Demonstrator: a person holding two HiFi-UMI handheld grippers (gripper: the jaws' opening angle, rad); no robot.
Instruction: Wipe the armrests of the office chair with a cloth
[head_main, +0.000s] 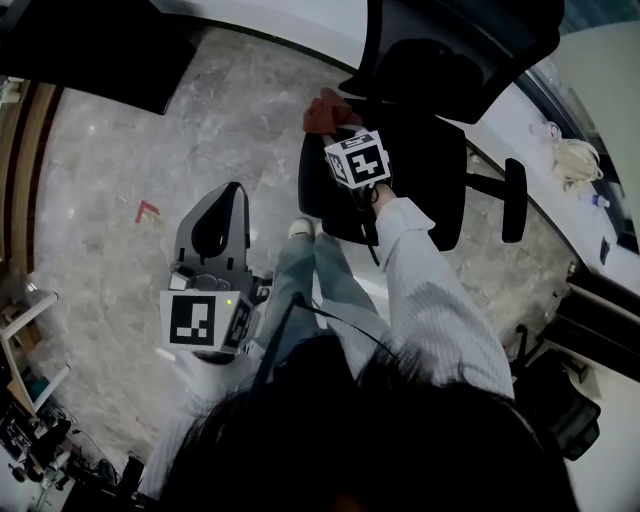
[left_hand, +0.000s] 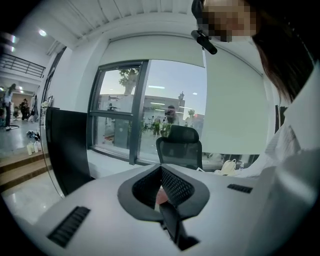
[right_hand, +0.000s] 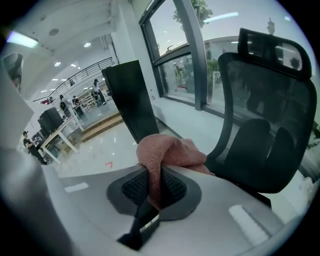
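A black mesh office chair (head_main: 420, 165) stands ahead of me on the marble floor, its far armrest (head_main: 514, 200) sticking out to the right. My right gripper (head_main: 338, 128) is shut on a pink cloth (head_main: 321, 108) and holds it at the chair's near left side; the armrest beneath is hidden. The right gripper view has the cloth (right_hand: 167, 152) bunched over the right gripper (right_hand: 155, 187), beside the chair's backrest (right_hand: 260, 125). My left gripper (head_main: 225, 200) hangs apart over the floor, shut and holding nothing. Past the left gripper (left_hand: 162, 192), an office chair (left_hand: 180, 147) shows.
A white desk with a pale bag (head_main: 575, 160) runs along the right. A dark upright panel (right_hand: 132, 100) stands by the window. A red mark (head_main: 147, 210) lies on the floor at left. The person's legs and one shoe (head_main: 300, 228) are close to the chair.
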